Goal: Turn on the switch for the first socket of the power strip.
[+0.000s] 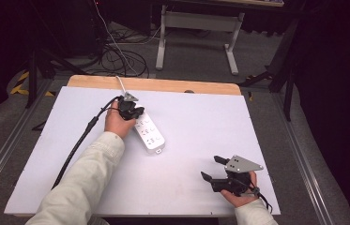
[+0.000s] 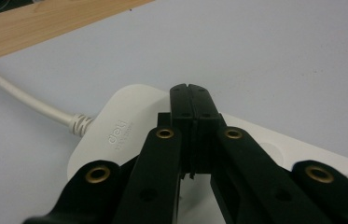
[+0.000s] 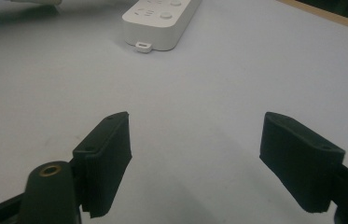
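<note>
I have the left gripper (image 1: 130, 110) down on the cord end of the white power strip (image 1: 150, 133), which lies near the middle of the desk (image 1: 196, 122), a little left and toward the far edge; its jaws are shut tight on nothing, tips together over the strip's top face. My right gripper (image 1: 217, 169) rests low at the near right corner, well apart from the strip, jaws spread wide and empty.

My worry is that closed tips pressing on a light plastic body could skate off the smooth top or shove the whole strip sideways, since nothing pins the other end; the stiff white cord (image 2: 27, 100) could also swing it round if I push off-centre.

The left gripper view gives me the shut jaws right above the strip's branded end and the cord's strain relief, though I cannot tell whether the tips touch; the right gripper view (image 3: 195, 140) shows the strip's free end (image 3: 160, 21) with its small tab, and buttons further up; the high view alone relates both hands.
</note>
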`<control>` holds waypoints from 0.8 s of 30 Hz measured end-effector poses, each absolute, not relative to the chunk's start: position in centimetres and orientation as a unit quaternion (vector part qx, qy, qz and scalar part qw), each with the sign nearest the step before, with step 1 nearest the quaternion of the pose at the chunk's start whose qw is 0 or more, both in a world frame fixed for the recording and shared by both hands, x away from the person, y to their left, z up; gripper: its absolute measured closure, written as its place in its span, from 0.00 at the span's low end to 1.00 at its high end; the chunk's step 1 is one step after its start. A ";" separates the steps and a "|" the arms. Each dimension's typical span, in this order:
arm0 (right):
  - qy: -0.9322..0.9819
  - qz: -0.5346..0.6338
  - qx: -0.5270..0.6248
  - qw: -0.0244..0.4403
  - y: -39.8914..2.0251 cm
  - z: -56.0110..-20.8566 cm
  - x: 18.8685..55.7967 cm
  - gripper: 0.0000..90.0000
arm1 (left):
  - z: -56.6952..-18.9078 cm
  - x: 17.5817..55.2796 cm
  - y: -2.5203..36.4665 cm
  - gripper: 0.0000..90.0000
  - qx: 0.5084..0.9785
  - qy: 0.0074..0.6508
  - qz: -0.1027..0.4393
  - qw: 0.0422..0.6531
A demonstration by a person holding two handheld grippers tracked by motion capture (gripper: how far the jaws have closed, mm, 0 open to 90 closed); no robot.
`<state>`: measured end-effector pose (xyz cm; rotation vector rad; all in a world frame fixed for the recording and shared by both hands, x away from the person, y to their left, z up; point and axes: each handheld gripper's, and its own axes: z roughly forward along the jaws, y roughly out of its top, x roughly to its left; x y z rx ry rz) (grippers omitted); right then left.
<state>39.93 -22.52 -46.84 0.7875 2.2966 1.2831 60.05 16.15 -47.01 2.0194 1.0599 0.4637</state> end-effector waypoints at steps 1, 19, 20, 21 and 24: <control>0.820 0.458 0.281 0.197 -22.5 -46.8 39.9 0.28 | -46.9 60.1 16.2 1.00 0.799 0.417 0.178 0.394; 0.818 0.460 0.282 0.200 -22.5 -46.7 40.0 0.28 | -42.6 58.4 18.4 1.00 0.790 0.413 0.179 0.416; 0.817 0.461 0.282 0.200 -22.5 -46.7 40.0 0.28 | -42.5 58.3 18.5 1.00 0.791 0.410 0.185 0.414; 0.818 0.461 0.281 0.200 -22.5 -46.7 40.0 0.28 | -42.3 58.3 18.6 1.00 0.791 0.410 0.183 0.416; 0.818 0.460 0.282 0.200 -22.5 -46.7 40.0 0.28 | -42.1 58.1 18.8 1.00 0.790 0.411 0.184 0.416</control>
